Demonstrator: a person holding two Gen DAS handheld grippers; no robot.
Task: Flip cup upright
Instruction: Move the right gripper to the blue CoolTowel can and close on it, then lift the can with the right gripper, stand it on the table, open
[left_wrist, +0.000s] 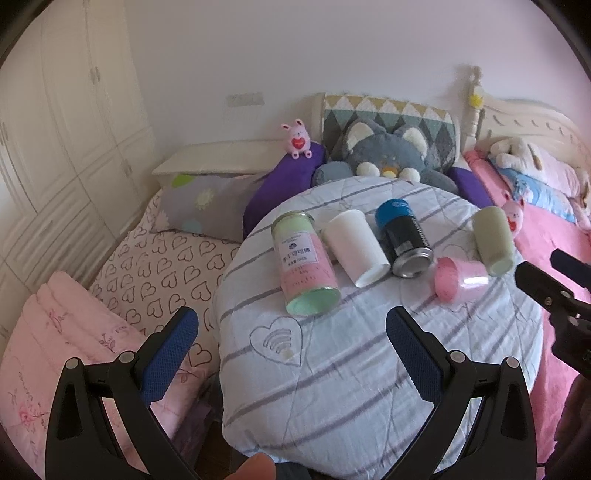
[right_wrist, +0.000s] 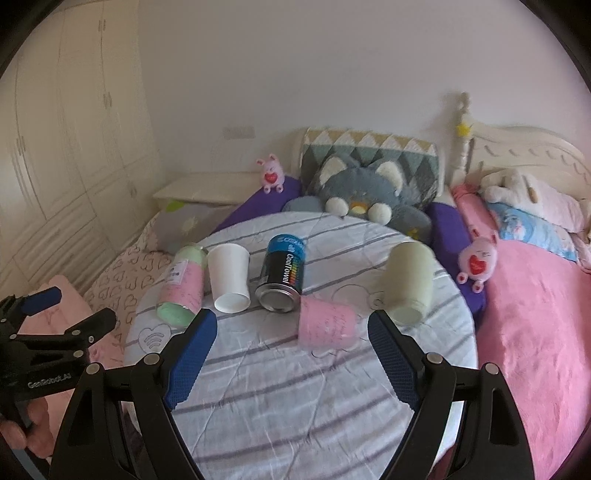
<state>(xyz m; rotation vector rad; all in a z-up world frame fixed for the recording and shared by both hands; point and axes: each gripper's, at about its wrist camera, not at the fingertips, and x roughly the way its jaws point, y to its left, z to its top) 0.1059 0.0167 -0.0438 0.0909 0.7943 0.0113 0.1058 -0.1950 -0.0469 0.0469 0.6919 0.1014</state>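
Several containers lie on their sides on a round table (left_wrist: 369, 369) covered with a striped cloth. From left: a pink-and-green canister (left_wrist: 304, 264) (right_wrist: 183, 286), a white paper cup (left_wrist: 356, 247) (right_wrist: 228, 277), a black-and-blue can (left_wrist: 404, 238) (right_wrist: 282, 275), a small pink cup (left_wrist: 460, 278) (right_wrist: 327, 325) and a sage green cup (left_wrist: 493, 240) (right_wrist: 410, 282). My left gripper (left_wrist: 291, 328) is open and empty, in front of the canister. My right gripper (right_wrist: 291, 328) is open and empty, just short of the pink cup.
Beds surround the table: a heart-print bed (left_wrist: 162, 266) at left, a pink bed (right_wrist: 535, 332) at right. A grey cat plush (left_wrist: 384, 155) and purple cushions sit behind the table. A folded pink quilt (left_wrist: 48, 350) lies at the near left. A white wardrobe (left_wrist: 55, 129) stands left.
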